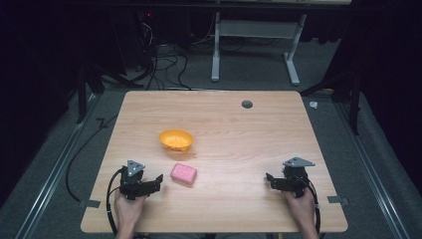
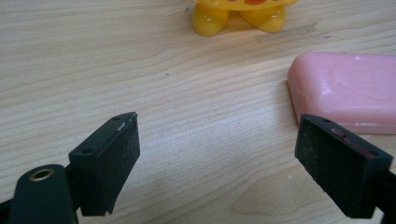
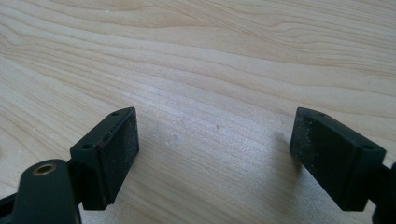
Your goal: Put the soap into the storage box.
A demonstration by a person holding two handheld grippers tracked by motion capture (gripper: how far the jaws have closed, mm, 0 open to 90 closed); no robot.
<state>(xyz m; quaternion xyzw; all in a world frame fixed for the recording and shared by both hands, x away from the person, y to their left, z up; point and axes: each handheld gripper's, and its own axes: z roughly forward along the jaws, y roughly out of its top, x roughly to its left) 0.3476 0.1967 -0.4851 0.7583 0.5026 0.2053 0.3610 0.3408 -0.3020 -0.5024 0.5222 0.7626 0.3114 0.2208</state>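
Note:
A pink soap bar [image 1: 183, 173] lies on the wooden table [image 1: 239, 134], just in front of a small orange-yellow bowl [image 1: 176, 140]. My left gripper [image 1: 155, 182] rests near the front left, open, its tips a short way left of the soap. In the left gripper view the soap [image 2: 345, 91] sits beyond the right jaw and the bowl's yellow feet [image 2: 238, 16] show at the top; the left gripper [image 2: 217, 161] holds nothing. My right gripper [image 1: 271, 180] rests at the front right, open over bare wood, and the right gripper [image 3: 215, 156] has nothing between its jaws.
A dark round hole [image 1: 247, 104] sits near the table's far edge. Cables [image 1: 164, 64] and a white frame's legs [image 1: 254, 45] lie on the floor behind the table. A person's hands [image 1: 130, 209] hold both grippers at the front edge.

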